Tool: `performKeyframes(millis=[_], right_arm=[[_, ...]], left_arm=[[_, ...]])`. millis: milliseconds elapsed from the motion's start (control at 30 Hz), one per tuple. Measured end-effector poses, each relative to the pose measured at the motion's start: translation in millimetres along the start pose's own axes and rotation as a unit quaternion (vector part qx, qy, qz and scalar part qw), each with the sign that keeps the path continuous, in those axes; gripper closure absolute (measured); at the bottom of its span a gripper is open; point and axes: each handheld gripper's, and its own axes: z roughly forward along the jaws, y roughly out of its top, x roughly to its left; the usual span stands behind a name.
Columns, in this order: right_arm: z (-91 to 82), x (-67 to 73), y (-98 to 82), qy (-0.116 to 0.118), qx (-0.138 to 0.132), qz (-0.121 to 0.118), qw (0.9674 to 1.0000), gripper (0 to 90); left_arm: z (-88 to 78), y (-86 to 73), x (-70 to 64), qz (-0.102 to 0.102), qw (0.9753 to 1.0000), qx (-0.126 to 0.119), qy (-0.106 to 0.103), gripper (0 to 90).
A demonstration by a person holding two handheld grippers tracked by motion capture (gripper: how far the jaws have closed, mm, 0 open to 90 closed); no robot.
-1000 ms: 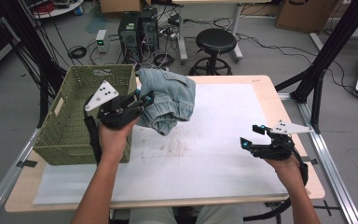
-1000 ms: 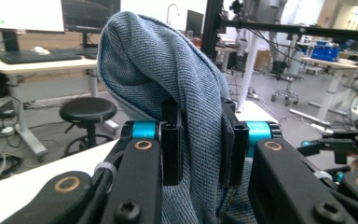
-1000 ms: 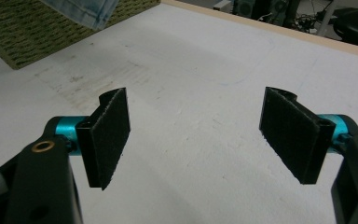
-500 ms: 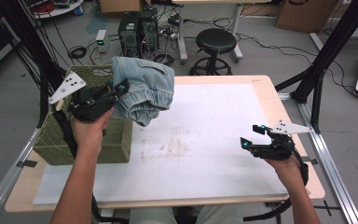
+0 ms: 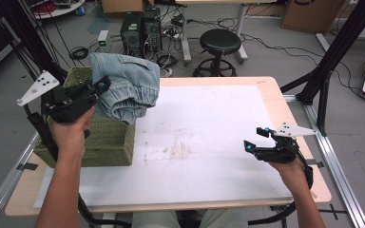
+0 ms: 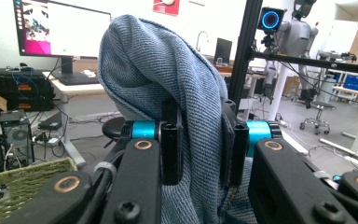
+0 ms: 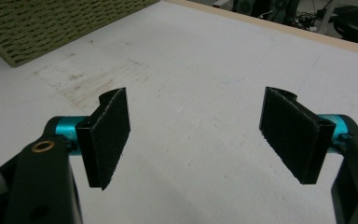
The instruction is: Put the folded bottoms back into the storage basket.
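- Currently, left gripper is clamped on the folded denim garment; garment is held in the air above the green woven basket
- Right gripper is spread wide, gripping nothing; it hovers over the white table mat, well apart from the basket

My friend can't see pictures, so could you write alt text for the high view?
A person's left gripper holds a bundled blue denim garment above a green woven basket at the table's left edge. The right gripper rests open over the white table.
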Motion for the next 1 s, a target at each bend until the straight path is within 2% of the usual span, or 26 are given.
performKeyframes(millis=[600, 1000], right_arm=[[1.7, 1.5, -0.3, 0.001, 0.003, 0.0, 1.0, 24.7], [2.4, 2.1, -0.6, 0.002, 0.004, 0.001, 1.0, 24.6]], left_arm=[[-25.5, 5.6, 19.5, -0.004, 0.9996, -0.011, 0.026, 73.9], [-35.2, -8.9, 38.3, -0.022, 0.9985, 0.002, 0.05, 73.8]])
